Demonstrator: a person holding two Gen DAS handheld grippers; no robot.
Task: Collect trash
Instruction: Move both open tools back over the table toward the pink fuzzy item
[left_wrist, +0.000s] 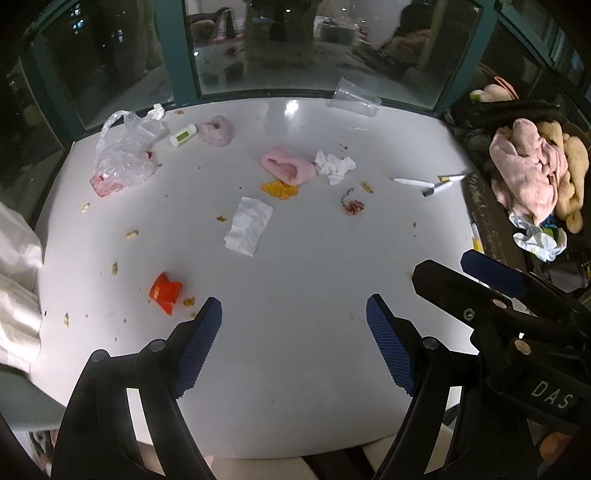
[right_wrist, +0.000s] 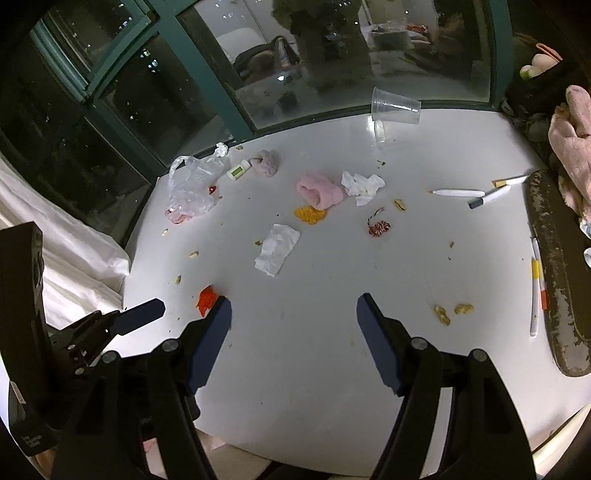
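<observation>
The left gripper (left_wrist: 293, 314), fingers (left_wrist: 199, 347) apart and empty, hangs above the littered white table (left_wrist: 314, 266).

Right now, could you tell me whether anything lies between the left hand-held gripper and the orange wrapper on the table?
Nothing visible does. The left hand-held gripper is open and empty, and only bare white table with a few crumbs separates it from the orange wrapper.

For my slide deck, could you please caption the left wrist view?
Open left gripper above a white table littered with tissues, a plastic bag and an orange wrapper.
</observation>
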